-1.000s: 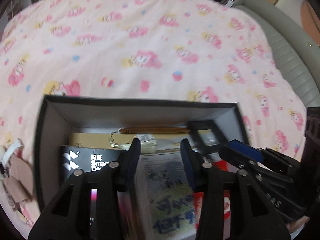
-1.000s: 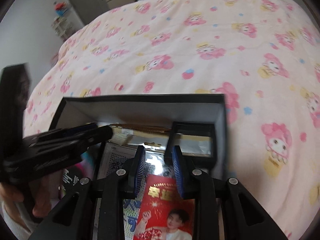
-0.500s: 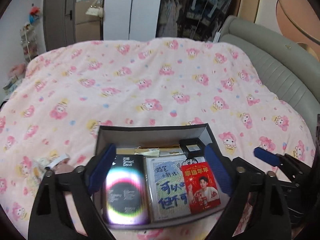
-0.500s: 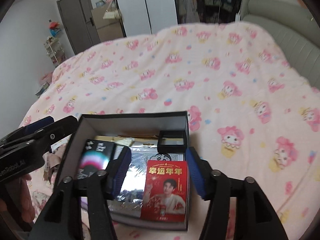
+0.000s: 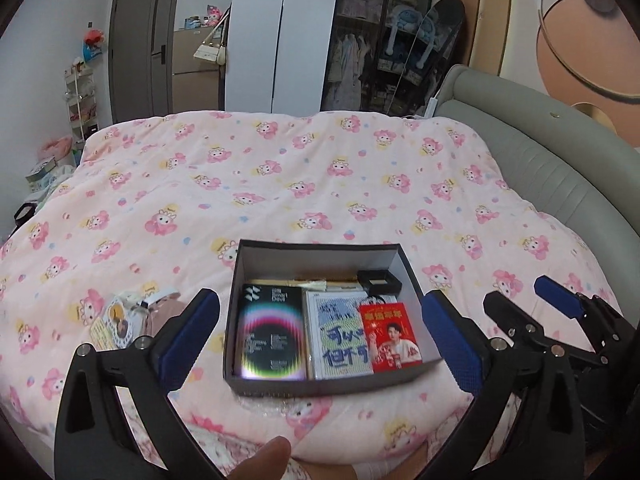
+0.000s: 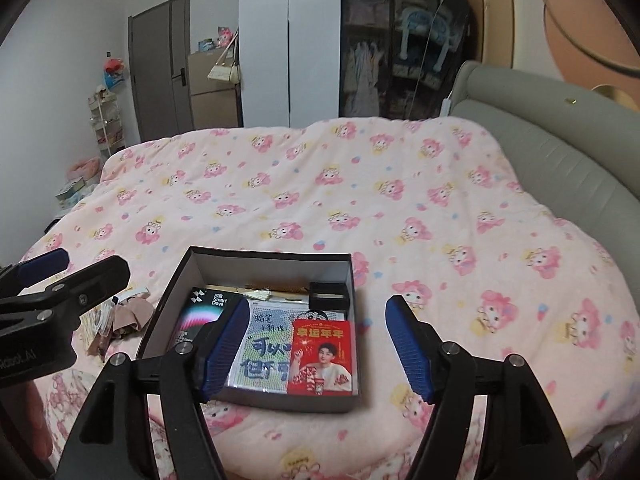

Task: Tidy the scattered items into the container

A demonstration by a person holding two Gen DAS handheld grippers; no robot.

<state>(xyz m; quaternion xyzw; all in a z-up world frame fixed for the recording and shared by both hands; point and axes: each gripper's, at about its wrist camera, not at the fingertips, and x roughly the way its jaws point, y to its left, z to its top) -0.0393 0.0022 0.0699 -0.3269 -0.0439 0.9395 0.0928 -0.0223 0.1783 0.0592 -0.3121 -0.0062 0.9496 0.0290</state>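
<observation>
A dark box (image 5: 320,388) sits on the pink bedspread (image 5: 280,184). In it lie a black pack with a rainbow ring (image 5: 272,336), a blue-and-white booklet (image 5: 340,332), a red photo card (image 5: 390,336), a small black case (image 5: 378,282) and a tasselled wooden stick (image 5: 316,278). Left of the box lies a loose pile of beige cloth and a sticker card (image 5: 132,316). My left gripper (image 5: 319,296) hovers before the box, its jaws opening with nothing between them. My right gripper (image 6: 319,302) hovers beside it; its jaws are opening too and hold nothing.
A grey padded headboard (image 5: 540,168) curves along the right side of the bed. Wardrobes (image 5: 280,40) and a shelf rack (image 5: 82,104) stand beyond the far edge. A person's fingertip (image 5: 264,456) shows at the bottom of the left wrist view.
Both grippers rose and drew back out of the box while their jaws spread wide. The booklet and the red card stay lying in the box.
</observation>
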